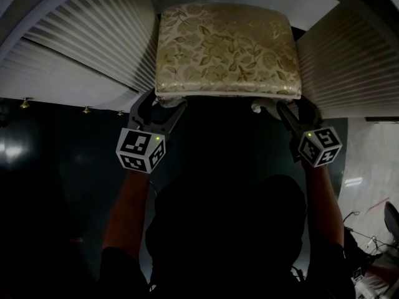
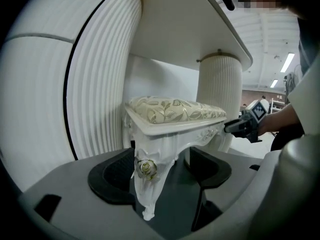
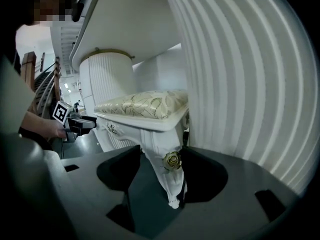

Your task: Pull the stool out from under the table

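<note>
The stool (image 1: pixel 224 48) has a gold floral cushion on a white carved frame and stands between the table's two fluted white pedestals. My left gripper (image 1: pixel 163 101) is at its front left corner. In the left gripper view the front left leg (image 2: pixel 147 179), with a gold rose on it, stands between the jaws of that gripper (image 2: pixel 160 171), and a gap shows on its right side. My right gripper (image 1: pixel 280 106) is at the front right corner. The front right leg (image 3: pixel 170 174) stands between the jaws of that gripper (image 3: pixel 162 169), with a gap on its left. Both grippers are open.
The fluted pedestals (image 1: pixel 93 48) (image 1: pixel 349 61) flank the stool closely on both sides. The white tabletop's underside (image 2: pixel 185 24) hangs over the cushion. The floor under me is dark, with paler floor (image 1: pixel 368 167) and cables at the right.
</note>
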